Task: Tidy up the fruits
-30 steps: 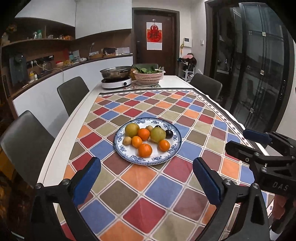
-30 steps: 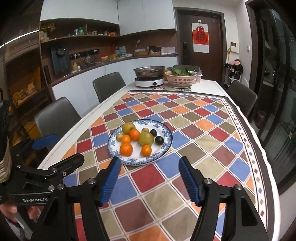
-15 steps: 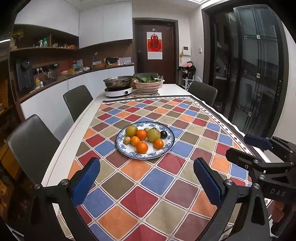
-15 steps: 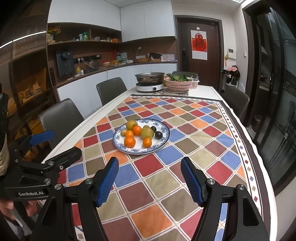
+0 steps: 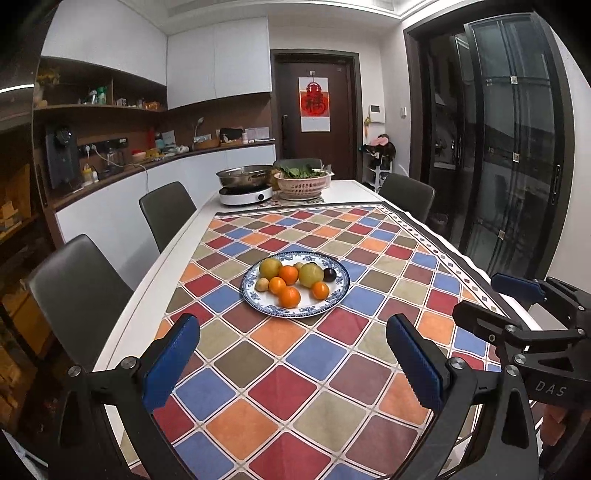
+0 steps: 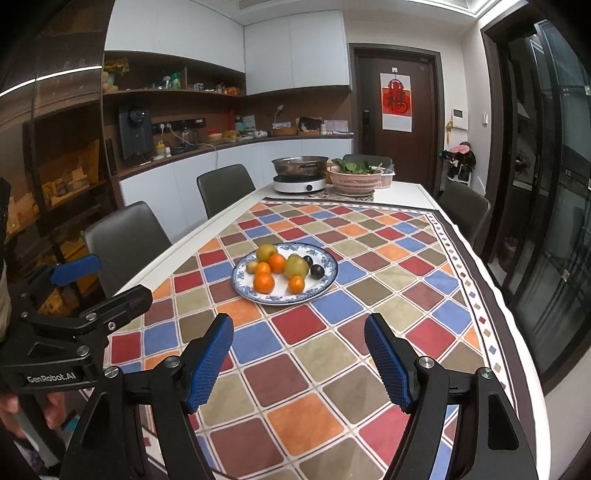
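You get even indoor light from above; a ceiling strip (image 6: 443, 5) glows at the top edge. The tablecloth (image 5: 295, 369) and plate (image 5: 334, 299) read sharp and bright. Shelves (image 6: 62, 177) at left stay dim, perhaps too dark to read. Fisheye bends the door (image 5: 517, 147); corners go black.

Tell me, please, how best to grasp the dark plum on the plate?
Grip the dark plum across its round middle from above, probably with the right gripper. It sits at the plate's right edge, a green fruit crowding its left.
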The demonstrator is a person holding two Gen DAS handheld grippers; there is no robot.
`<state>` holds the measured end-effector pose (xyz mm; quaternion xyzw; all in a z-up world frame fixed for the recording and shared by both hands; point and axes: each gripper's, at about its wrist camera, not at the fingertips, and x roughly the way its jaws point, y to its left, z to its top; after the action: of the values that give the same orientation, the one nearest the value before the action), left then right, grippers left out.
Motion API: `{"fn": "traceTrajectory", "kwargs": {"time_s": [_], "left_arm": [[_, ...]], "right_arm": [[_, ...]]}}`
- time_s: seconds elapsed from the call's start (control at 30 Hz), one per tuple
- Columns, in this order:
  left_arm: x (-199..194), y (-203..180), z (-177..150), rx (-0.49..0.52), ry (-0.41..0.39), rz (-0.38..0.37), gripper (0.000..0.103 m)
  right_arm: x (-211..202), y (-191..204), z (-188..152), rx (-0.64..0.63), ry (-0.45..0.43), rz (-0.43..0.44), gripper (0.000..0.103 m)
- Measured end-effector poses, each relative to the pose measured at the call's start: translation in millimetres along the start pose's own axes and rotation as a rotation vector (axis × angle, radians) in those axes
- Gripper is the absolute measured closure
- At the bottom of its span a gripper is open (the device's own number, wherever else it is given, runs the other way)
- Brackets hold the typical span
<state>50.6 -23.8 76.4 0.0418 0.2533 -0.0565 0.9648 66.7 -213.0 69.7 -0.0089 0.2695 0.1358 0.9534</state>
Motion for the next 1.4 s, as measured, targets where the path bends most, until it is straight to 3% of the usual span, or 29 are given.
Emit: {"fn": "traceTrajectory", "kwargs": {"time_s": [1.4], "left_arm": [[3, 3, -3, -0.036, 0.014, -0.007, 0.0]], "right_arm": [[7, 3, 1, 0.004, 0.019, 0.006, 0.029]]}}
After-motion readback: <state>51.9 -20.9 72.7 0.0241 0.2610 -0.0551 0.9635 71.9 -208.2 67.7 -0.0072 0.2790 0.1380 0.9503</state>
